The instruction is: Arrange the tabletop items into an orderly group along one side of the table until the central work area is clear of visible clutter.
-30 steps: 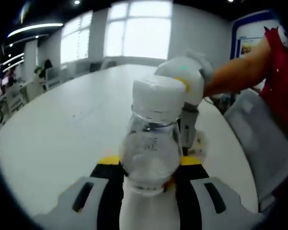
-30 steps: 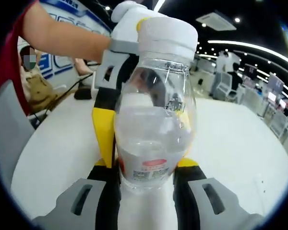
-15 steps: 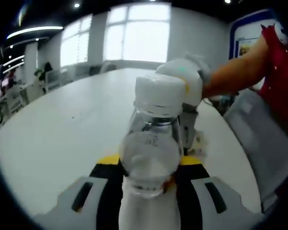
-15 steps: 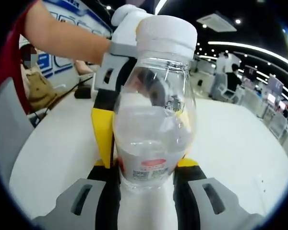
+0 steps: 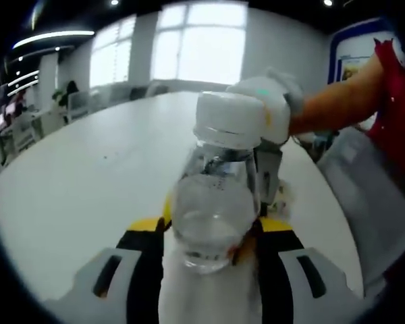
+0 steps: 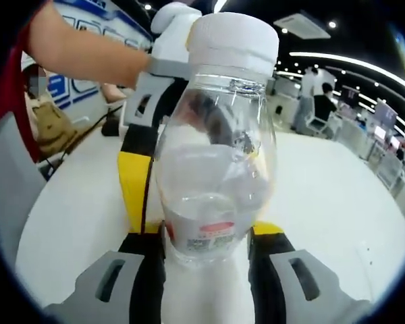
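Observation:
A clear plastic bottle (image 5: 214, 206) with a white cap (image 5: 229, 120) stands upright between the jaws of my left gripper (image 5: 212, 237), which is shut on its lower body. In the right gripper view the same bottle (image 6: 216, 169) fills the middle, and my right gripper (image 6: 208, 237) is shut on it from the opposite side. Behind the bottle, the right gripper (image 5: 268, 169) shows with a white-gloved hand (image 5: 273, 108) on top. The left gripper (image 6: 136, 182), yellow and black, appears behind the bottle in the right gripper view. A little water lies in the bottle.
The white table (image 5: 81, 175) spreads out bare to the left and far side; its surface (image 6: 331, 196) also runs off to the right. The person's bare forearm (image 5: 331, 104) and grey apron (image 5: 364, 196) sit at the right. A seated person (image 6: 47, 125) is beyond the table edge.
Both grippers stay shut on the bottle. The bottle has shifted slightly right in the left gripper view, and the left gripper's yellow jaw looms nearer in the right gripper view.

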Available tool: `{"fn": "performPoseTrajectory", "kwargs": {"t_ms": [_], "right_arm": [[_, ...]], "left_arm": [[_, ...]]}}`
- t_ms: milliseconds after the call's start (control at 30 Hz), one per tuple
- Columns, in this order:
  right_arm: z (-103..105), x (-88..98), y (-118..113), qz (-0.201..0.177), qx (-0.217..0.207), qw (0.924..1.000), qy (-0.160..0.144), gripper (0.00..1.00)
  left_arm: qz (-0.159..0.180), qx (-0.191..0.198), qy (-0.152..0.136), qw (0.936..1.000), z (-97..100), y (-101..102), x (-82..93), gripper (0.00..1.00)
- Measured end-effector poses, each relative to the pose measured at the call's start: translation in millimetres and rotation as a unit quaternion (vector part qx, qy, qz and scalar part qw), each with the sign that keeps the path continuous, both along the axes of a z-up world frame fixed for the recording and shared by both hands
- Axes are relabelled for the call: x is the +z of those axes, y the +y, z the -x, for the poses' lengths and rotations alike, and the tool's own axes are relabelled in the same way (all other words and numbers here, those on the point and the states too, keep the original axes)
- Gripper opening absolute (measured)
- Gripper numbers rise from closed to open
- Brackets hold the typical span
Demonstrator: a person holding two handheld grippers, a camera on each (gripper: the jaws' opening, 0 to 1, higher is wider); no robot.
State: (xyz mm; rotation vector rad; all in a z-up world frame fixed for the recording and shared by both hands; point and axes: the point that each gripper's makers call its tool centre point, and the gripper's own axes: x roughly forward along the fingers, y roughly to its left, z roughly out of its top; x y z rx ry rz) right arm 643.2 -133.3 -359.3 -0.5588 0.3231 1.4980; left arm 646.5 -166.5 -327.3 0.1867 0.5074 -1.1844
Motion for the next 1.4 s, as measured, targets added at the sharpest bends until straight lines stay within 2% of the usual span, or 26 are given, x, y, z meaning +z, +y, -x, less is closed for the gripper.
{"fn": "performPoseTrajectory", "kwargs": {"t_ms": [67,200,267,400,467,500,633,1100,1400], "right_arm": [[0,1.0,-1,-0.002,-0.002,1.0000,0.003,0.52],[-4,4.2,-3,-0.004,-0.012,0.9999,0.003,0.64],[-5,5.8,-5,-0.004,-0.014,0.9999,0.002,0.65],[-9,10.1,-8,-0.008,-0.028,0.9995,0.009,0.77],[-10,11.5,-10,-0.009,-0.032,0.9994,0.009,0.81],[-11,11.8,-11,-0.009,-0.036,0.9992,0.012,0.86],[-16,15.8,-14,-0.017,-0.060,0.9979,0.017,0.99],[-13,49.9,-43,-0.033,-0.080,0.9962,0.007,0.99],[-5,73.1,-75,-0.049,-0.109,0.9928,-0.001,0.99]], "left_arm": [[0.004,0.007,0.002,1.0000,0.0,0,0.9,0.58],[0.009,0.024,0.015,0.9995,-0.2,2,-0.4,0.71],[0.010,0.026,0.016,0.9995,1.2,1,-0.9,0.74],[0.015,0.040,0.021,0.9989,-0.3,1,-0.1,0.88],[0.018,0.045,0.028,0.9984,0.7,2,1.4,0.92],[0.018,0.050,0.032,0.9980,0.5,2,1.5,0.99],[0.006,0.053,0.042,0.9977,3.6,2,0.9,1.00],[0.017,0.070,0.029,0.9970,14.1,7,21.3,1.00],[0.024,0.094,0.021,0.9950,25.7,16,35.7,0.99]]}}
